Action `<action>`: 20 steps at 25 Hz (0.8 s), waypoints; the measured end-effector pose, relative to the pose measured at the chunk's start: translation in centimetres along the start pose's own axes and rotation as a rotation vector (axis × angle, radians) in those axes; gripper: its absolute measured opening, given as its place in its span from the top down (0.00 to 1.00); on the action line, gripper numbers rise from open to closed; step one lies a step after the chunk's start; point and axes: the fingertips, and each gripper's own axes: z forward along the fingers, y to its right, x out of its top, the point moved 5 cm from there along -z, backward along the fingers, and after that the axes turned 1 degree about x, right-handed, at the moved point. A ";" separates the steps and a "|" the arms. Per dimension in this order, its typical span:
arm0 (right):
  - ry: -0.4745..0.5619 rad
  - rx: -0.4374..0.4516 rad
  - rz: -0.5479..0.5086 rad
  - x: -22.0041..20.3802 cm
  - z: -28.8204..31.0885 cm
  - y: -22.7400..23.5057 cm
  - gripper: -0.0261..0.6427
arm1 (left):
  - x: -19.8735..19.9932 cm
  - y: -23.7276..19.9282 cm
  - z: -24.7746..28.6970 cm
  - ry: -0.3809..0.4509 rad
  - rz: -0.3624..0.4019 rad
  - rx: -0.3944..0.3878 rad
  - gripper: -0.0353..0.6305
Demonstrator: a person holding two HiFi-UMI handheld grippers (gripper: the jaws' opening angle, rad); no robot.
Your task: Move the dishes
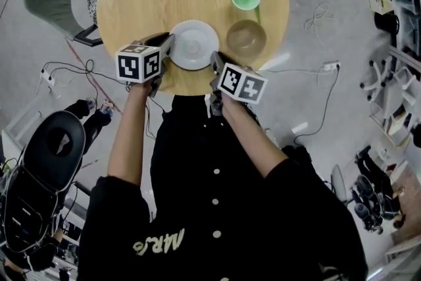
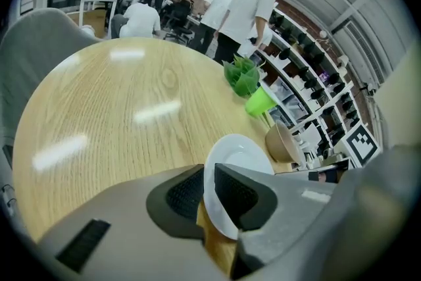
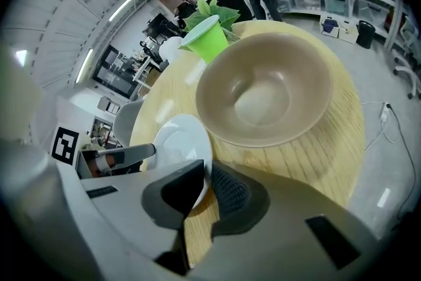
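Both left hand-held gripper (image 2: pixel 208 173) and right hand-held gripper (image 3: pixel 207 173) clamp the white plate (image 1: pixel 193 43), rim seemingly part-hidden.

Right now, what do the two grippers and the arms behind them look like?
Both the left gripper and right gripper have pale grey bodies with dark textured jaw pads. Each carries a white cube printed with black square markers. The person wears a black buttoned top; its sleeves leave the forearms bare.
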 end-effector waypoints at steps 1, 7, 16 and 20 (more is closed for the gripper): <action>-0.001 0.001 0.000 0.0 0.0 0.0 0.90 | 0.0 0.0 0.0 0.000 0.002 -0.002 0.87; 0.015 0.009 -0.001 0.1 0.1 0.9 0.88 | -0.2 -0.3 0.4 0.018 0.002 -0.027 0.86; 0.048 0.158 -0.110 0.5 -4.5 0.5 0.89 | 1.9 -0.2 -5.2 0.331 0.090 0.044 0.88; 0.157 0.313 -0.068 2.8 -8.8 -1.2 0.96 | 2.7 1.6 -8.8 0.492 0.134 0.081 0.94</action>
